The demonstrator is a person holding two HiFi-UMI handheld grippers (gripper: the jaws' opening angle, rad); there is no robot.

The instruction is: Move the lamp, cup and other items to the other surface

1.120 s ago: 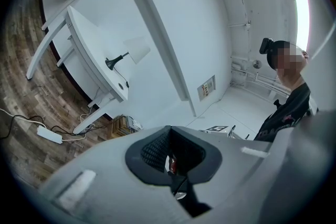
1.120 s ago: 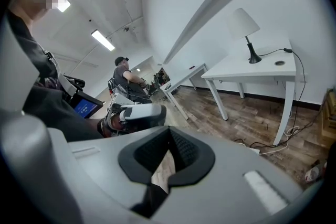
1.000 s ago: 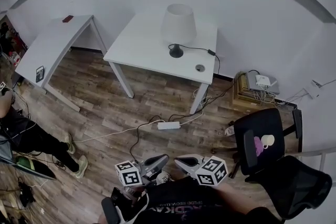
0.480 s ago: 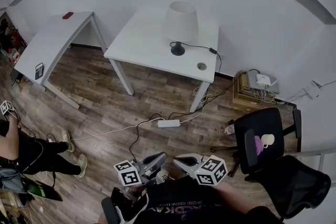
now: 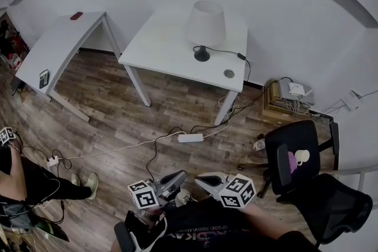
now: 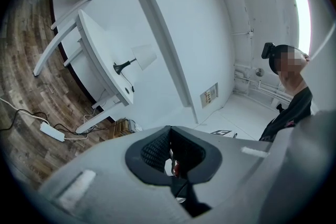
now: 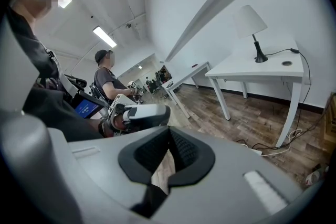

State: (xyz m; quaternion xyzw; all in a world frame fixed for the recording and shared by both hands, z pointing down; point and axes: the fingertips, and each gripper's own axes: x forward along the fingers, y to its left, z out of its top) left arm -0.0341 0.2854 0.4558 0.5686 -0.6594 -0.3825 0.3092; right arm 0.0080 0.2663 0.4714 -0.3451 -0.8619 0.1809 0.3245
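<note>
A white-shaded lamp stands on the white table by the far wall, its cord running off to the right. The lamp is small and far in the left gripper view, and the lamp also shows at the upper right of the right gripper view. A white cup lies beside a purple item on the black chair. My left gripper and right gripper hang close to my body, tips nearly together, far from the table. Both are shut and hold nothing.
A second white table at the left carries a red item and a calculator. A power strip and cables lie on the wooden floor. Boxes with a router sit by the wall. A seated person is at the left.
The person at the left edge of the head view has shifted, legs drawn back. The view has drifted slightly. Both grippers stay where they were.
</note>
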